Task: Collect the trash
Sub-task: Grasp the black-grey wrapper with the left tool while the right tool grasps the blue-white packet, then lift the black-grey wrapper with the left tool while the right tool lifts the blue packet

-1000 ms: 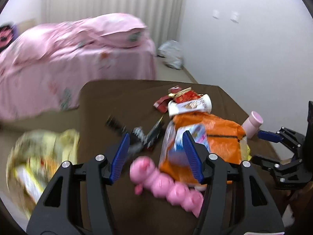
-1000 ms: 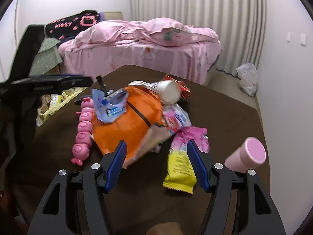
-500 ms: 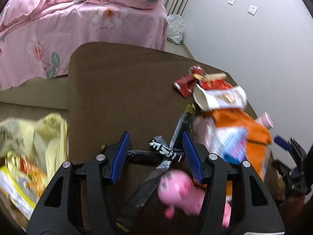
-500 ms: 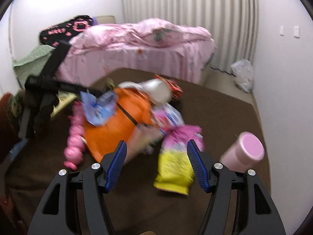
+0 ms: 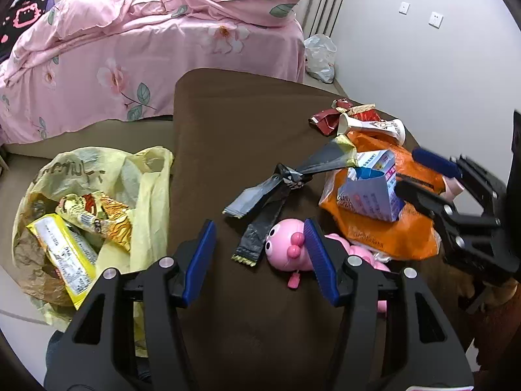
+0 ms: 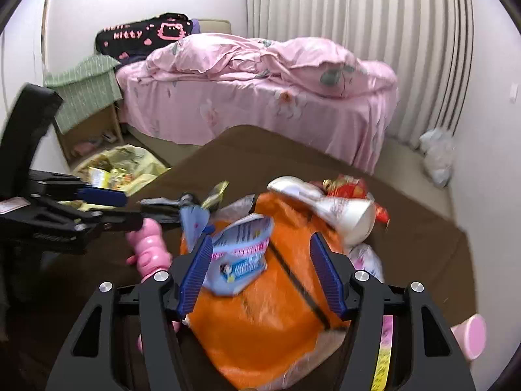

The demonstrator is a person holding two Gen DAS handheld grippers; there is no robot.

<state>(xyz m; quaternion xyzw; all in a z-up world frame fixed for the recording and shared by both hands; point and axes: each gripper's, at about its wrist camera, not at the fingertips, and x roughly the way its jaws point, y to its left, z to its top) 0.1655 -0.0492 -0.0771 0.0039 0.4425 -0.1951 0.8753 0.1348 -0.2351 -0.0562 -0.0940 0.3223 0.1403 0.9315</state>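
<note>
Blue ribbed pads line both tools, and neither pair presses on anything: the left gripper (image 5: 260, 254) stands parted above the brown cloth with nothing between its fingers, while the right gripper (image 6: 260, 273) has its jaws wide, having just closed a little, with the blue-and-white carton (image 6: 239, 254) and the orange bag (image 6: 260, 319) framed between them but not pinched. That framing suggests the right hand is lining up on the carton, which lies loose on top of the heap and so looks the easiest piece to lift first. The left tool hangs over the near edge of the pile, just short of the grey wrappers (image 5: 280, 189) that lie crossed on the brown table cover (image 5: 234, 114); they seem its likeliest target, being flat, light and nearest the bag. Beside them lies a pink caterpillar toy (image 5: 286, 247), probably no trash, which may explain why the fingers sit over it without closing. Farther out a paper cup (image 5: 374, 127) lies on its side against red wrappers (image 5: 329, 119). Off the table's left edge, on the floor, the yellow plastic bag (image 5: 143, 169) gapes open with snack packets (image 5: 65, 254) already in it, placed within the left hand's reach. Beyond stands a pink bed (image 5: 146, 49).
</note>
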